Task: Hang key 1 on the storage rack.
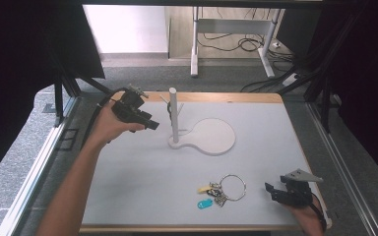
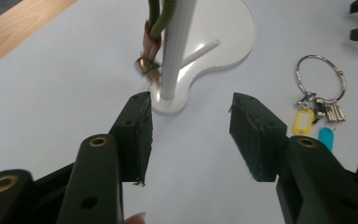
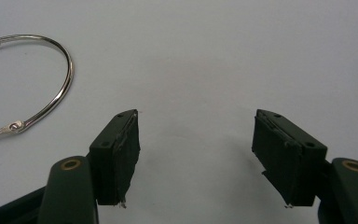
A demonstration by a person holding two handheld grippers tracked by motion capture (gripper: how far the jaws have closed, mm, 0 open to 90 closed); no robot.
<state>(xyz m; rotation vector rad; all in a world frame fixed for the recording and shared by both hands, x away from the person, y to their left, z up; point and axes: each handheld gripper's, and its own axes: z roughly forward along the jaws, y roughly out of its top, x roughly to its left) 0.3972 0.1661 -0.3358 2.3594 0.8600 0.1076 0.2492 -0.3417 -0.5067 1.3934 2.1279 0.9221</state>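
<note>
Nearest to me are the black ribbed pads (image 2: 256, 135) of my left gripper (image 1: 150, 124), and they stand apart with nothing between them. I hold this gripper just beside the white upright post (image 1: 173, 114) of the white stand with the rounded flat base (image 1: 216, 137), because a small key bunch on a dark green cord (image 2: 154, 28) hangs there on a short peg of the post, close against it. It seems to me that this bunch is already placed, so the gripper has no reason to press on it.

My right gripper (image 1: 270, 189) waits low at the near right corner of the pale grey table (image 1: 128, 187), its jaws also wide and empty. I keep it there, I think, because the second thing lies just beside it: a large silver metal ring (image 1: 233, 187) carrying several keys with a yellow plastic tag (image 1: 204, 189) and a turquoise plastic tag (image 1: 204, 203). The ring lies flat on the table, well apart from the stand. Probably the next work is to lift this ring and hang it on the post too; a flat thin ring is not easy to pinch.
</note>
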